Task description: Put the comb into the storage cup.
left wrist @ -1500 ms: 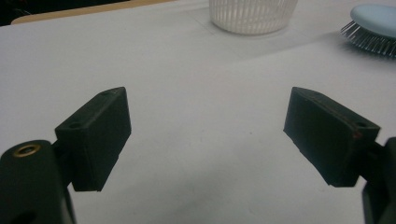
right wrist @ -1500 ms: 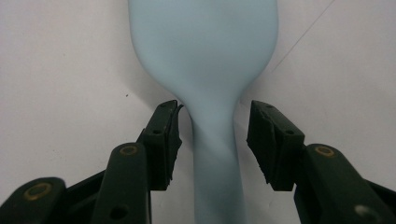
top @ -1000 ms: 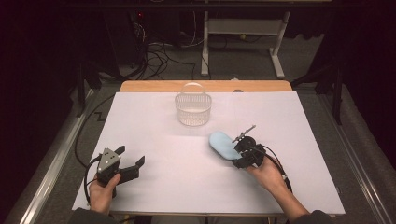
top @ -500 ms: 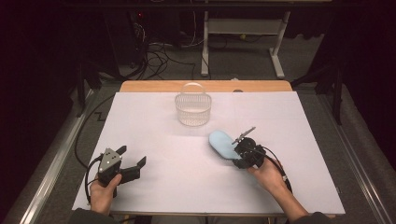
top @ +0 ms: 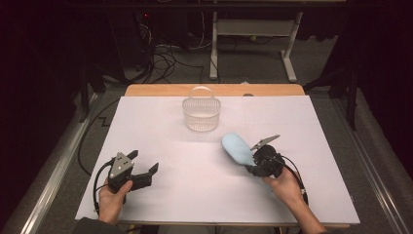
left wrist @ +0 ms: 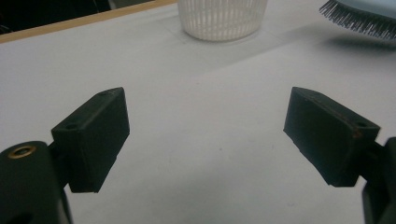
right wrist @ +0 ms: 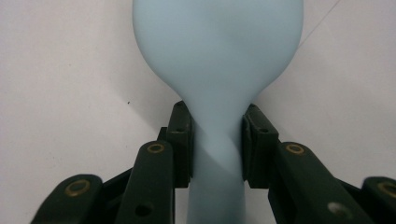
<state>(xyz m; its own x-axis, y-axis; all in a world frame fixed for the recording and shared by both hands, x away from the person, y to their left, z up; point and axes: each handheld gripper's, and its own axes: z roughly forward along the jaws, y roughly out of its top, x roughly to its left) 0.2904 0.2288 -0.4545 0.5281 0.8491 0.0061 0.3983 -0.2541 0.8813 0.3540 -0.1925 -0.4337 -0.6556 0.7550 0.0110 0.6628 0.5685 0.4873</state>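
Left gripper [top: 145,174]: black body, grey three-cornered plate on top, black cable looping behind. Jaw pads are blocky black wedges, each with a small hole. Right gripper [right wrist: 217,142]: black linkage arms with brass-coloured pivot pins. Dark sleeve at left forearm.

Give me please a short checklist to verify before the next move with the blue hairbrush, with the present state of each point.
1. Right hand-held gripper closed on the hairbrush: ok, both pads press on the handle's neck.
2. Handle centred between the pads: ok in the right gripper view.
3. Brush lifted off the white table cover: ok, the left gripper view shows the bristles above their shadow.
4. White slatted basket upright with its handle raised: ok.
5. Basket free inside: cannot tell.
6. Left hand-held gripper out of the way: ok, it is open, holds nothing and stays apart at the table's left front.
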